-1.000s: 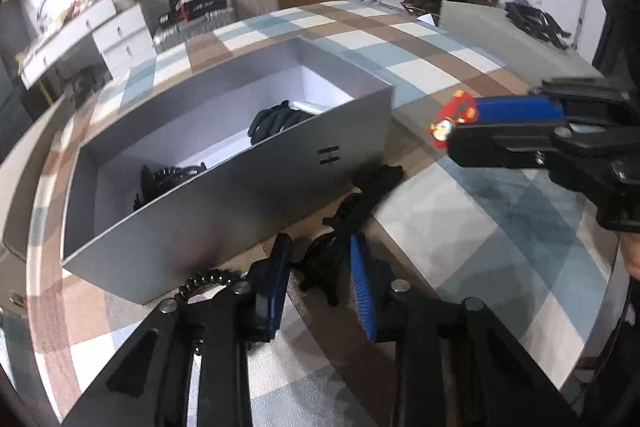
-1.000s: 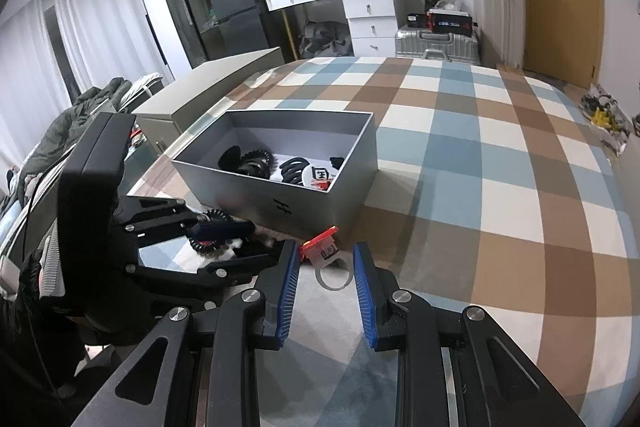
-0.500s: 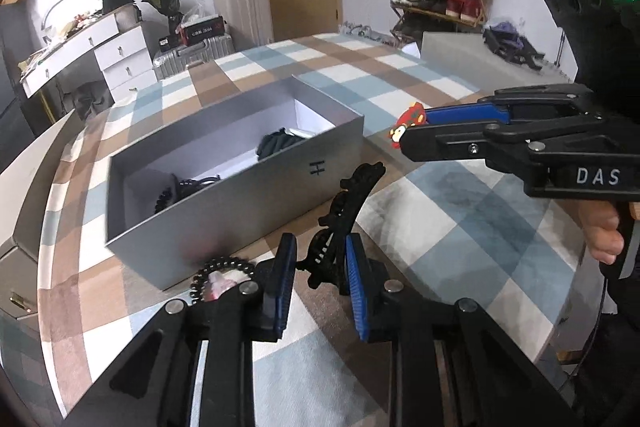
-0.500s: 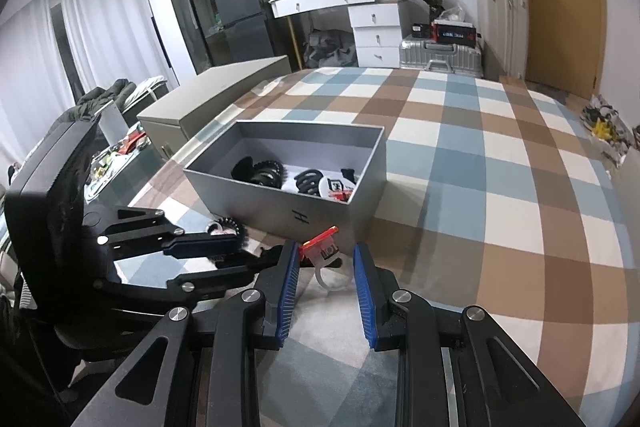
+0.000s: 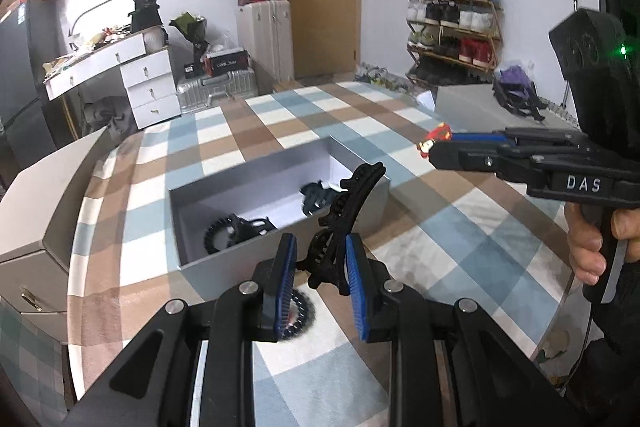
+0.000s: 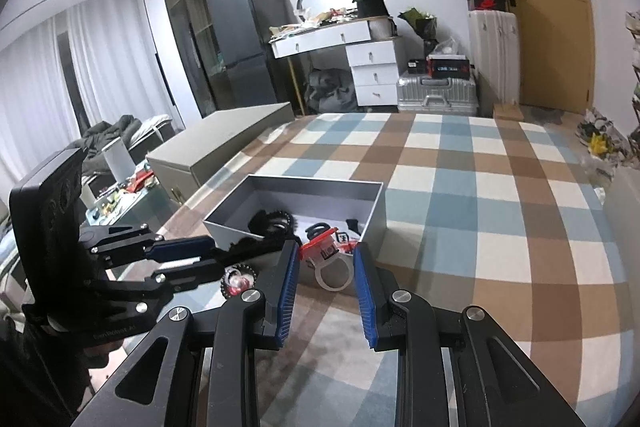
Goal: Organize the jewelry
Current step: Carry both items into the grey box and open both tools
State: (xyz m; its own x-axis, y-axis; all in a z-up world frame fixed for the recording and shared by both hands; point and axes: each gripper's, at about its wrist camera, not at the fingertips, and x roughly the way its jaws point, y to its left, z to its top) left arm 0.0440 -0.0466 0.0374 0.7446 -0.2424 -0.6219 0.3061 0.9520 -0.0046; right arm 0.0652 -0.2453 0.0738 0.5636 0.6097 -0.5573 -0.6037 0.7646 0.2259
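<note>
Left wrist view: the left gripper (image 5: 320, 267) has its blue pads nearly together on the lower end of a black hair claw (image 5: 344, 219), which sticks up and tilts right, held clear of the checked table (image 5: 460, 255). Behind it sits the open grey box (image 5: 224, 259) with dark hair ties (image 5: 236, 231) inside. A beaded bracelet (image 5: 298, 311) lies on the cloth under the left pad. At right, the right gripper (image 5: 434, 147) pinches a small red ring (image 5: 438, 137), a hand (image 5: 592, 247) on its handle.

Right wrist view: the right gripper (image 6: 326, 275), jaws narrow, holds the ring (image 6: 328, 263) by its red top against the left pad, the clear band hanging just before the box (image 6: 376, 211). The left gripper (image 6: 216, 255) reaches in from the left with the claw (image 6: 260, 247); the bracelet (image 6: 238, 281) lies below it.
</note>
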